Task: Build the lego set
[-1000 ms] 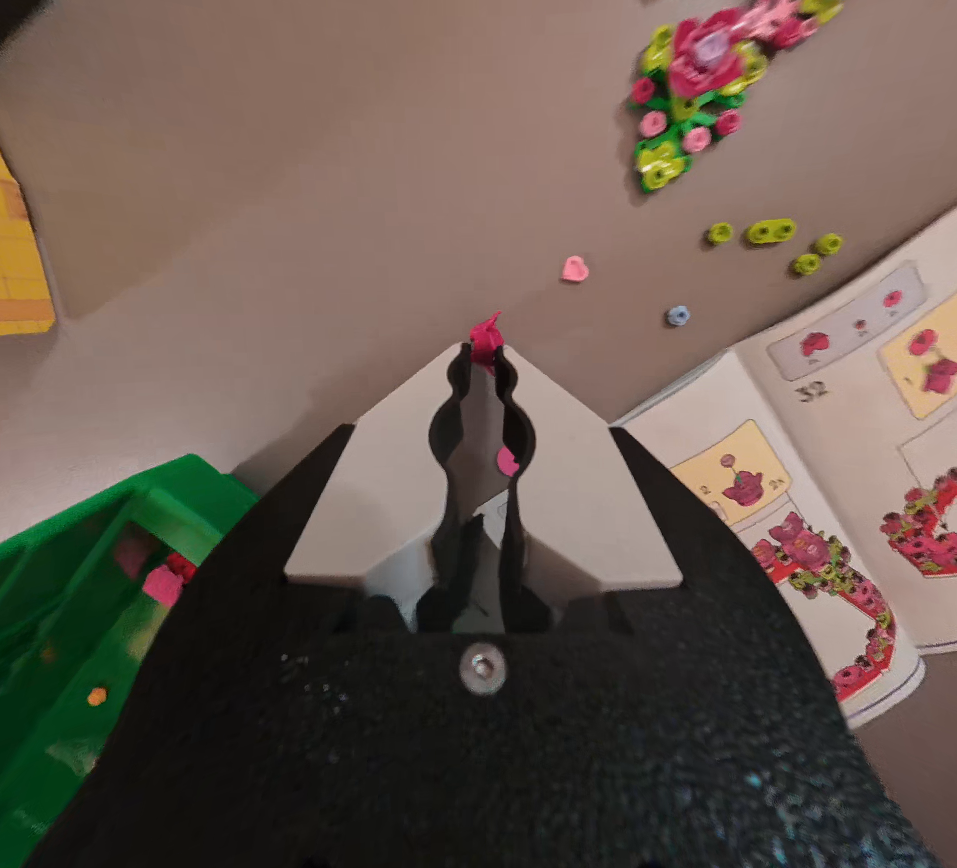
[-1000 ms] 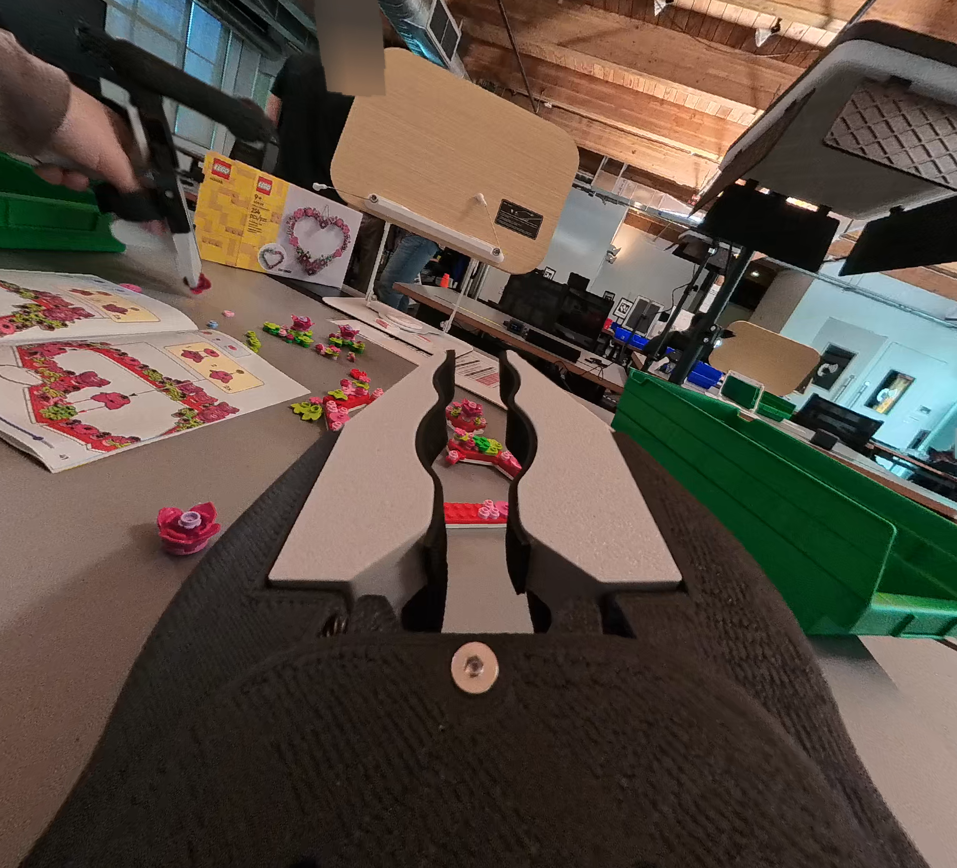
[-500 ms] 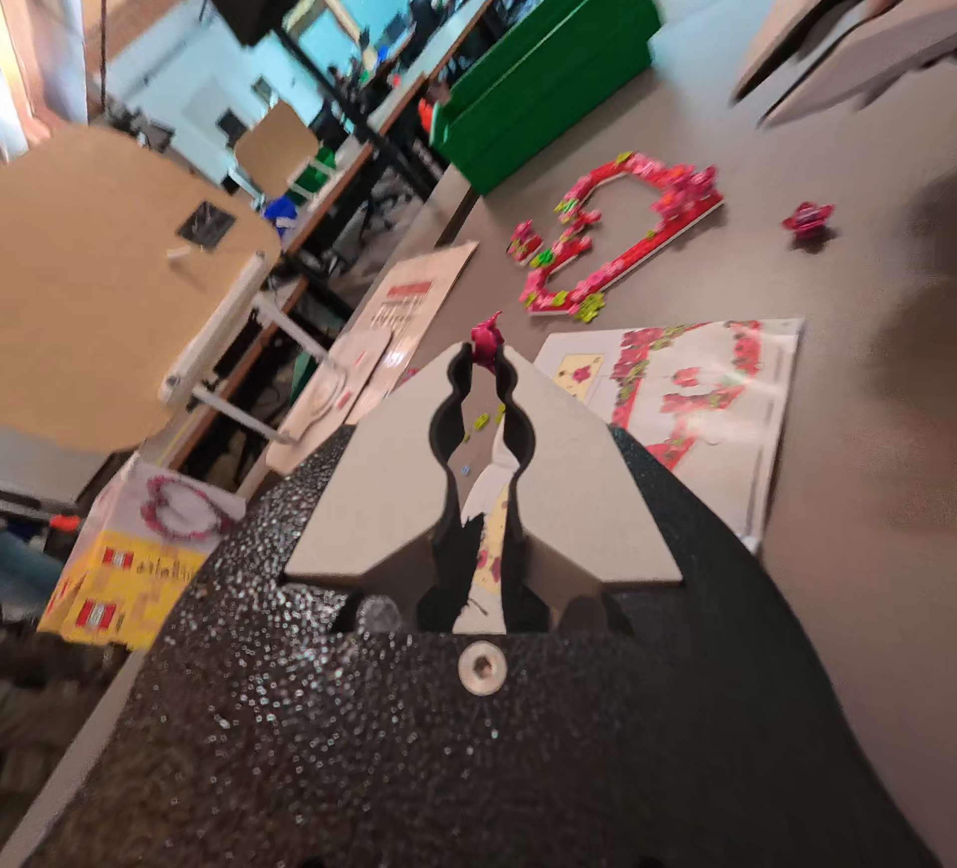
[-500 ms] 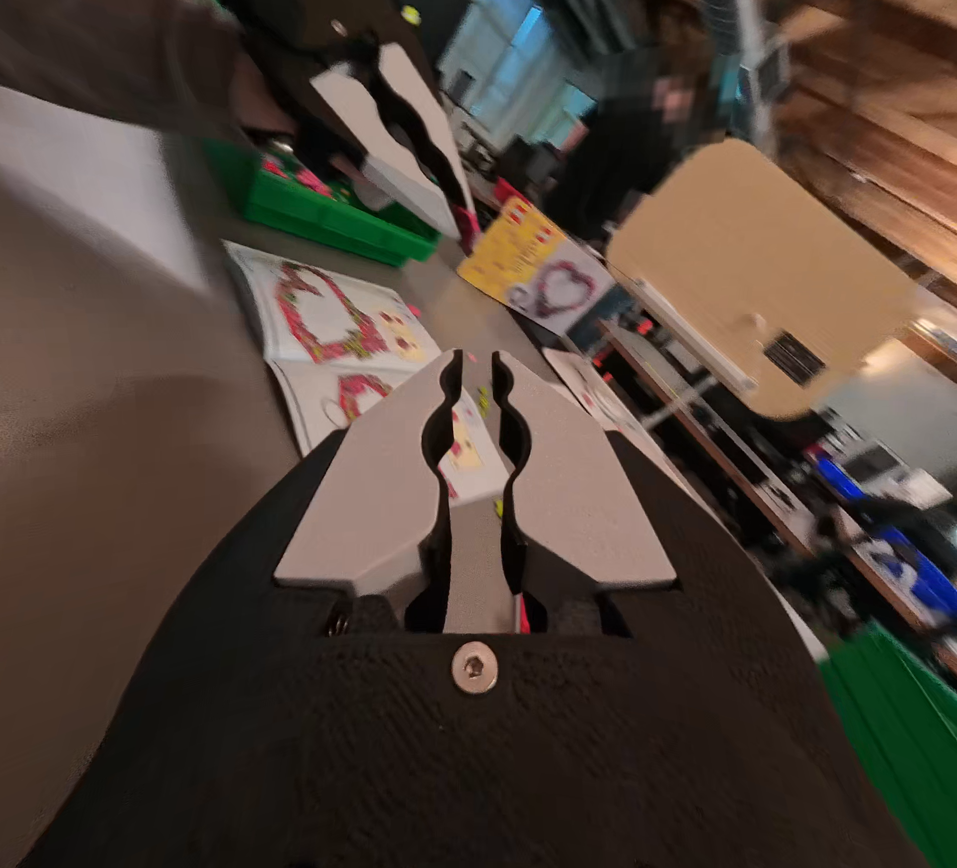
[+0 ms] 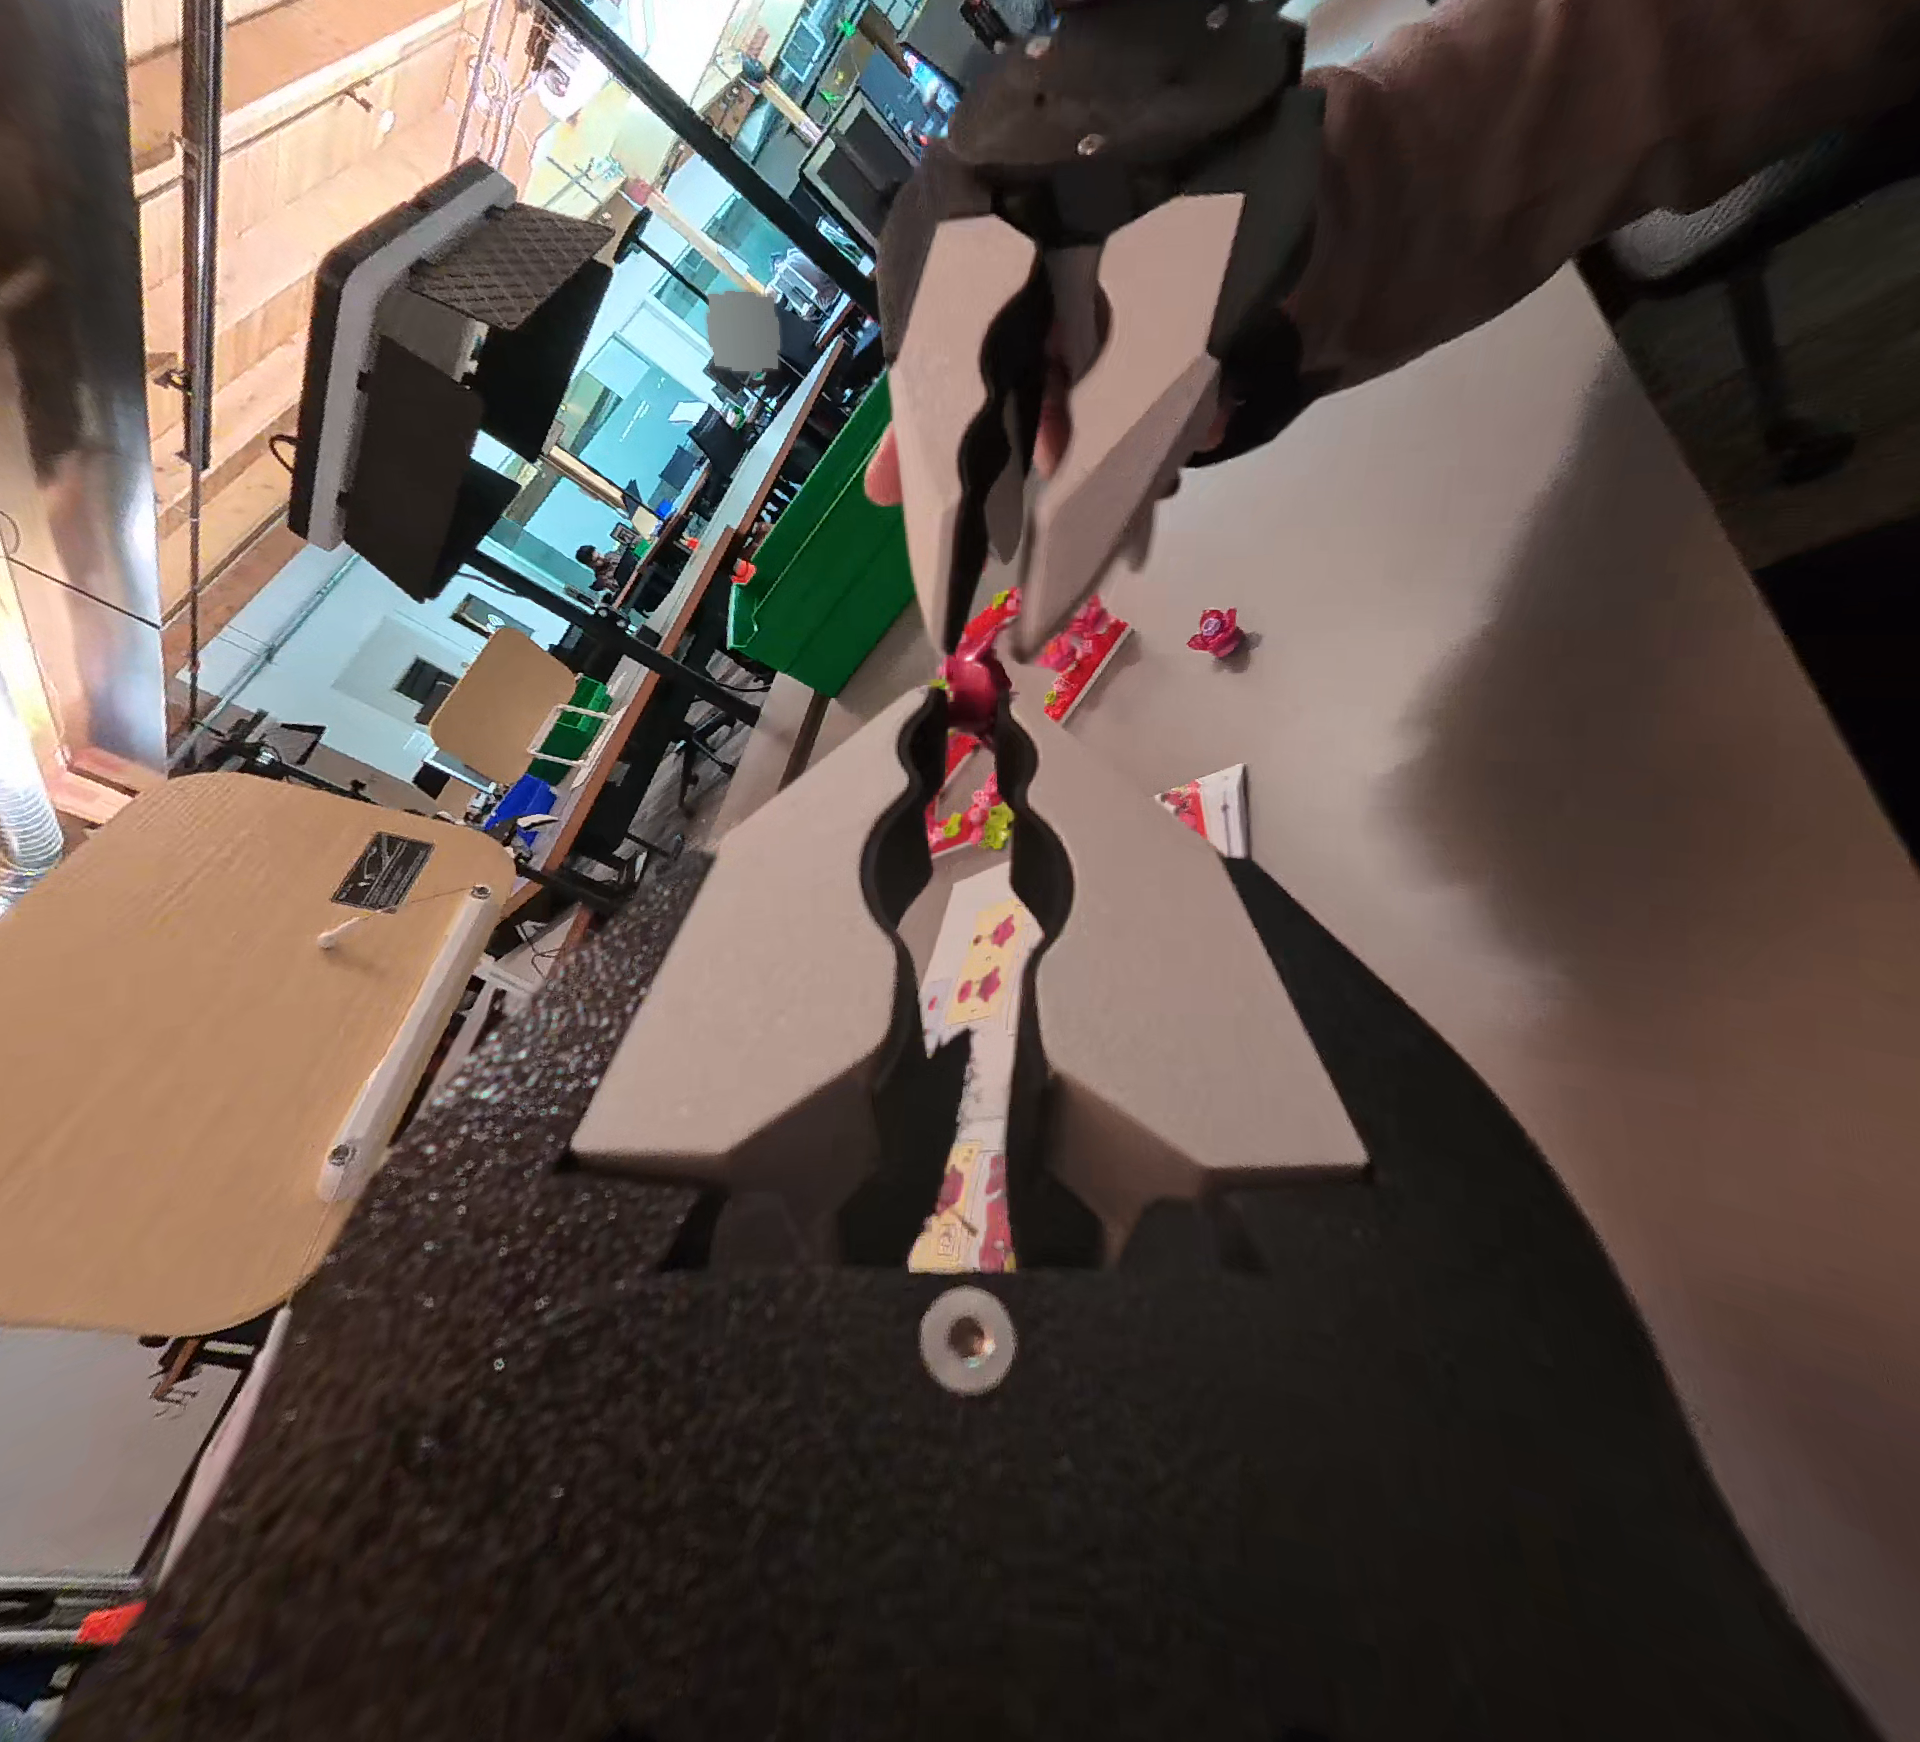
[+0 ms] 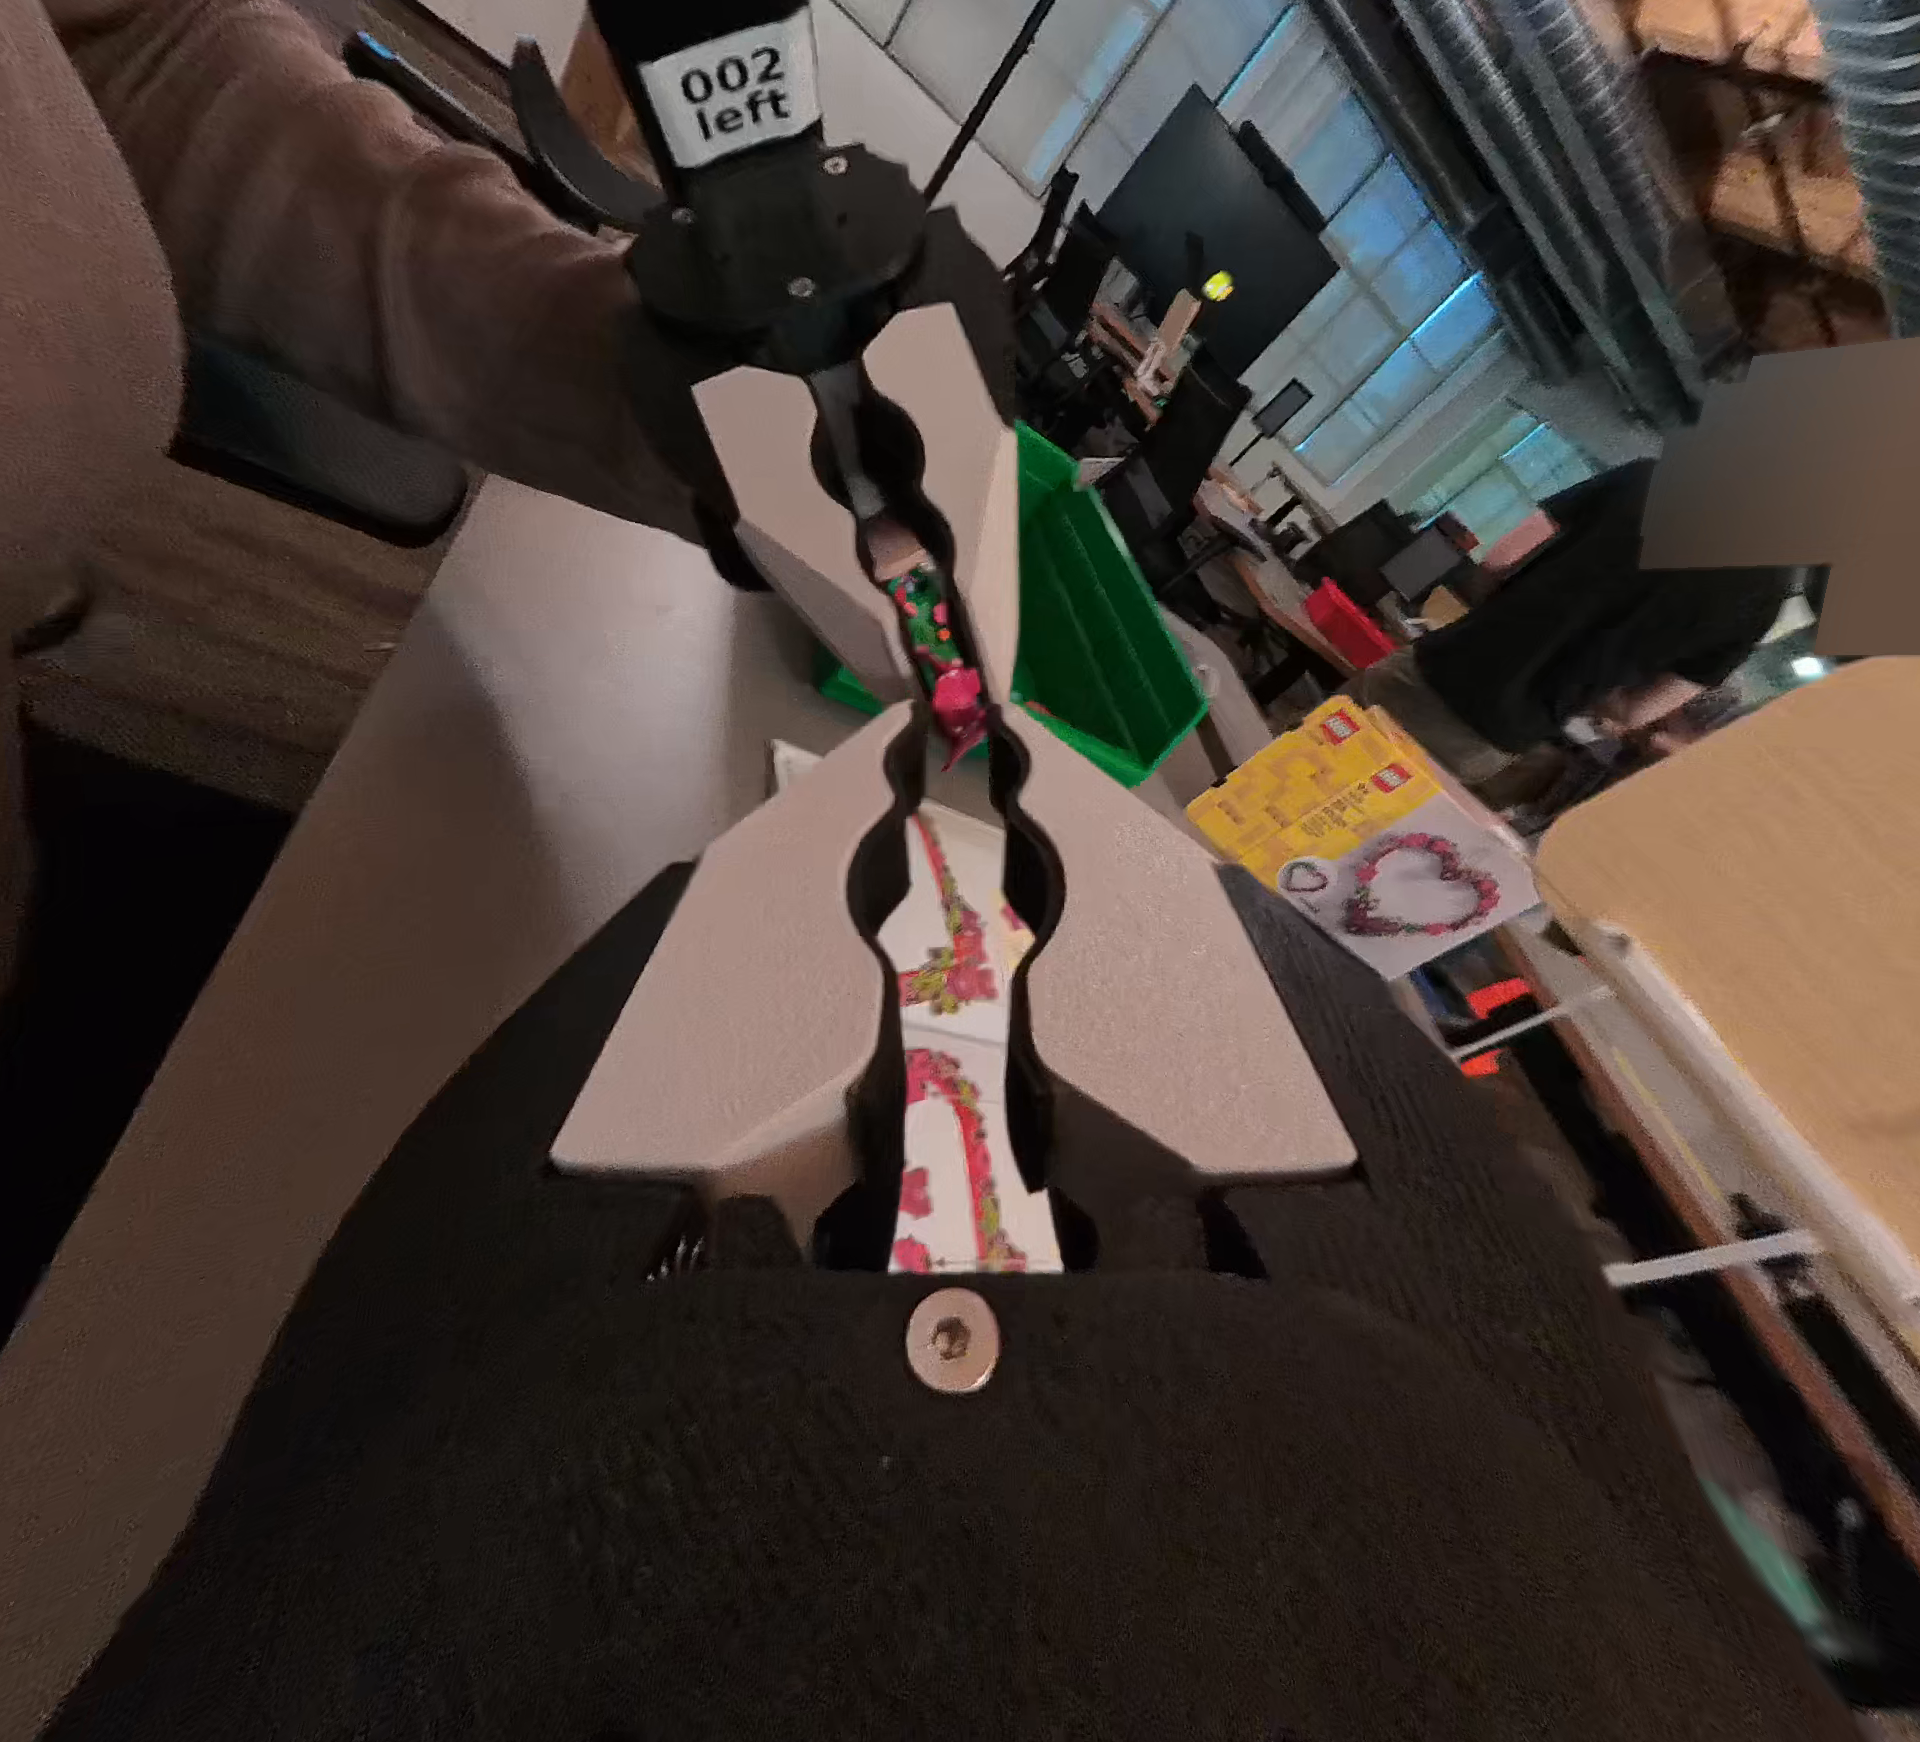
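My left gripper (image 5: 971, 718) is shut on a small dark pink flower piece (image 5: 975, 682) and holds it in the air above the table. My right gripper (image 5: 982, 648) comes in from above and meets it tip to tip. In the right wrist view the piece (image 6: 956, 697) sits at the tips of my right gripper (image 6: 954, 724), under the left gripper (image 6: 948, 669). The right fingers stand close on either side of the piece. I cannot tell whether they press on it.
On the grey table (image 5: 1455, 653) lie the red heart-shaped build (image 5: 1086, 658), a loose pink flower (image 5: 1216, 632) and the open instruction booklet (image 6: 951, 954). A green bin (image 6: 1091, 612) and the yellow set box (image 6: 1340, 819) stand behind. A wooden chair back (image 5: 208, 1017) is at the left. Both grippers' tips are close together, under 4 cm apart.
Both grippers have lifted off the table and swung to face each other. The right gripper, open a second ago, has narrowed and now has its tips at the pink piece in the left gripper.
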Tool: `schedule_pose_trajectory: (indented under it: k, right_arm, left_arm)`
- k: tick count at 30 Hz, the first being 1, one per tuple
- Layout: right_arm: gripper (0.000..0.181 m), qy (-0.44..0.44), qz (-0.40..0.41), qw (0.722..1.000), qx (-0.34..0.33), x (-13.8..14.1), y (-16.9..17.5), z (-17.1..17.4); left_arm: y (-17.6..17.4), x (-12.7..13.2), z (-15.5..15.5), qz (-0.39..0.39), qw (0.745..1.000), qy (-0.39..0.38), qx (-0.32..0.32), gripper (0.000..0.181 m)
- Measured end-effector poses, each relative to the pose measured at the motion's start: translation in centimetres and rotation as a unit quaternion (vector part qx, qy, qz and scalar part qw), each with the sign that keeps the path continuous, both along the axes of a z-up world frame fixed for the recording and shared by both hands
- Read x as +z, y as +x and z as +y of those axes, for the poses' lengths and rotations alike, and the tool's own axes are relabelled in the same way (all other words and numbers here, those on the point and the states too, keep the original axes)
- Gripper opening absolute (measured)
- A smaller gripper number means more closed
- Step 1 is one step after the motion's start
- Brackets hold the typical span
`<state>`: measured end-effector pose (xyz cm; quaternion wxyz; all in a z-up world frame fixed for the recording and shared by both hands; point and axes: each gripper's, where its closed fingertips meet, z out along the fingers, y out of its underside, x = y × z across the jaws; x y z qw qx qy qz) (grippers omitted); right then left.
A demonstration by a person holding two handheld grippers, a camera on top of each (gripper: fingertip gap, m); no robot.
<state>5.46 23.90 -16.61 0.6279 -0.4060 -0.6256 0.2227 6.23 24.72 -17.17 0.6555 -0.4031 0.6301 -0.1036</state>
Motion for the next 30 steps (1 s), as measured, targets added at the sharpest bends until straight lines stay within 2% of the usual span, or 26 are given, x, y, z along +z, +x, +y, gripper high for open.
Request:
schedule_pose_trajectory:
  k: [6, 11, 16, 18, 20, 23, 25, 27, 30]
  right_arm:
    - [0.000, 0.130, -0.011, 0.990, -0.048, 0.9, -0.4, -0.3]
    - [0.000, 0.255, 0.003, 0.962, -0.098, 2.3, -0.3, -0.6]
    - [0.000, 0.333, 0.033, 0.932, -0.141, 3.5, 0.0, -0.6]
    - [0.000, 0.359, 0.050, 0.919, -0.156, 4.1, 0.2, -0.6]
    - [0.000, 0.387, 0.067, 0.904, -0.169, 4.8, 0.6, -0.8]
    - [0.000, 0.427, 0.077, 0.882, -0.183, 5.4, 0.9, -1.2]
    - [0.000, 0.449, 0.074, 0.871, -0.184, 5.4, 0.9, -1.5]
    - [0.000, 0.466, 0.071, 0.863, -0.181, 5.1, 0.7, -1.8]
    - [0.000, 0.484, 0.065, 0.854, -0.178, 4.8, 0.5, -2.1]
  left_arm:
    - [-0.5, 0.8, -0.3, -0.028, 0.999, -0.017, 0.014, 0.006]
    - [-0.5, 2.2, -0.6, -0.086, 0.993, -0.081, 0.015, 0.007]
    - [-0.3, 3.1, -0.4, -0.147, 0.977, -0.154, 0.014, 0.010]
    - [-0.3, 3.3, -0.5, -0.173, 0.963, -0.207, 0.004, 0.022]
    - [-0.1, 3.6, -0.8, -0.207, 0.938, -0.277, -0.023, 0.035]
    - [-0.2, 4.7, -1.2, -0.270, 0.885, -0.371, -0.072, 0.037]
    - [-0.3, 5.3, -1.5, -0.296, 0.863, -0.398, -0.101, 0.038]
    - [-0.2, 5.5, -1.7, -0.303, 0.849, -0.416, -0.116, 0.039]
    - [0.3, 5.1, -1.9, -0.291, 0.845, -0.432, -0.119, 0.037]
